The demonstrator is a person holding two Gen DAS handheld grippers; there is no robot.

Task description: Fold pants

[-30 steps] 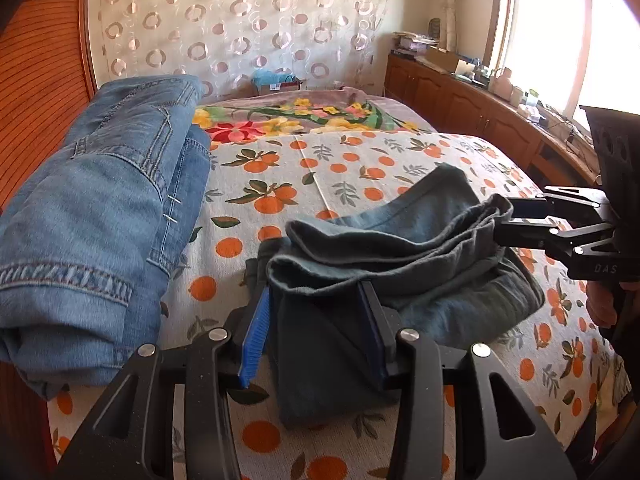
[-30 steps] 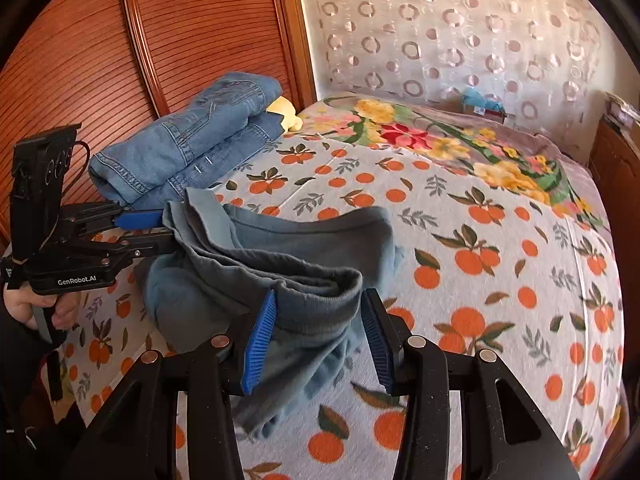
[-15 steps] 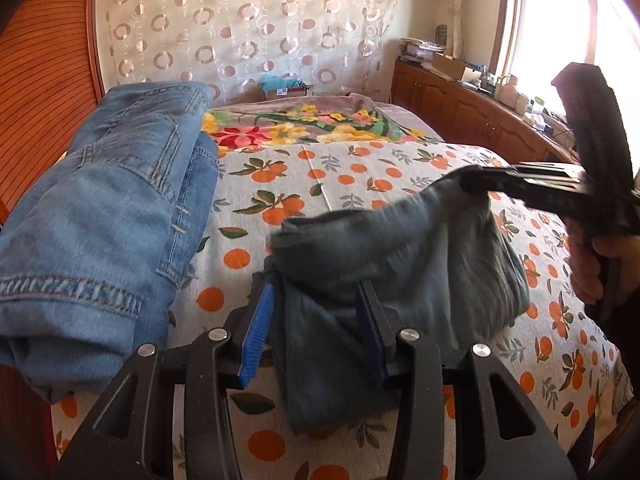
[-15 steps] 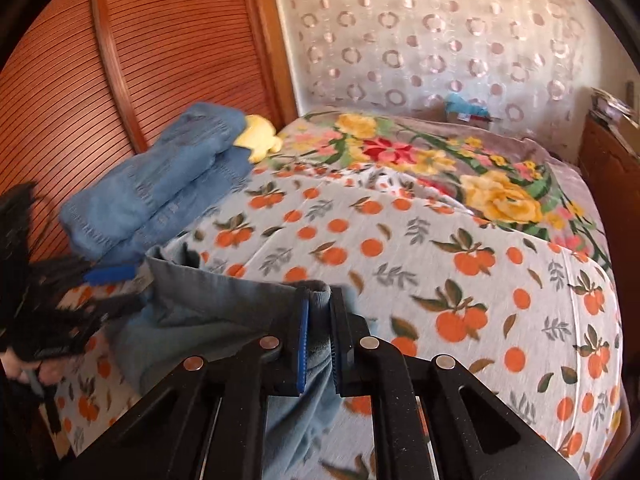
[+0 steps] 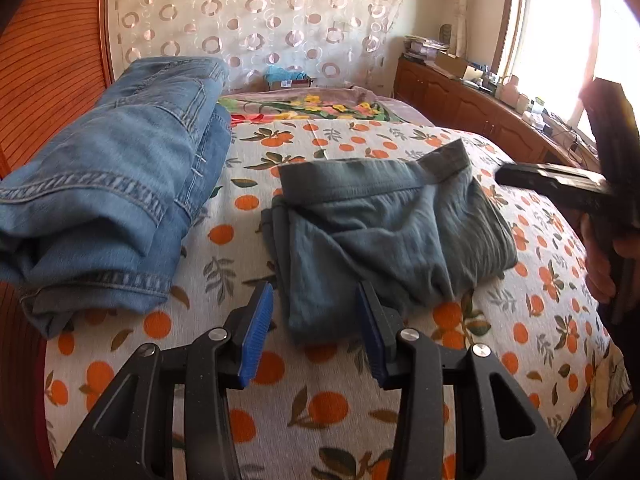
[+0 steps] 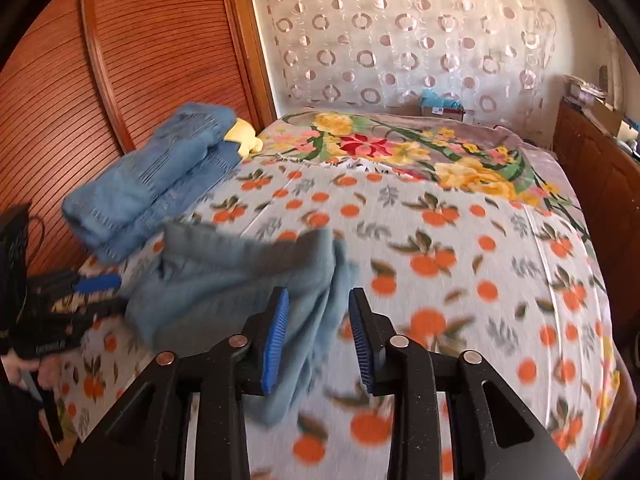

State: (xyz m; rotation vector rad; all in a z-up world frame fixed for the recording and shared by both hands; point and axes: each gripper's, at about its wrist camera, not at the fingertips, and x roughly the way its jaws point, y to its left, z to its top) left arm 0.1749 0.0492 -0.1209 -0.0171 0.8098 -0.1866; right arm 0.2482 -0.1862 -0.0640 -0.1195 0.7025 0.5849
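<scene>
Jeans (image 5: 108,204): blue, folded in a stack, at the left edge of the bed, right by the wooden wall.
Yellow thing (image 6: 244,138): soft, behind the jeans near the same edge; too small to name.
Left gripper (image 5: 316,332): open, blue pads apart, nothing squeezed; low end of the grey pants seen between the pads, touching or not unclear.
Grey pants (image 5: 384,224): folded in a loose heap, near the front edge of the bed, just right of the jeans but apart from them; waistband on top, toward the far side.
Bed (image 5: 320,408): cover with oranges and leaves; flower blanket at the far end.
Right gripper (image 6: 320,336): open, jaws just been opening; a hanging flap of pants between the pads, not pinched.
Hand (image 5: 600,264): at the right edge, holding the right gripper's handle.
Cabinet (image 5: 460,100): wooden, along the far right wall, under the bright window.
</scene>
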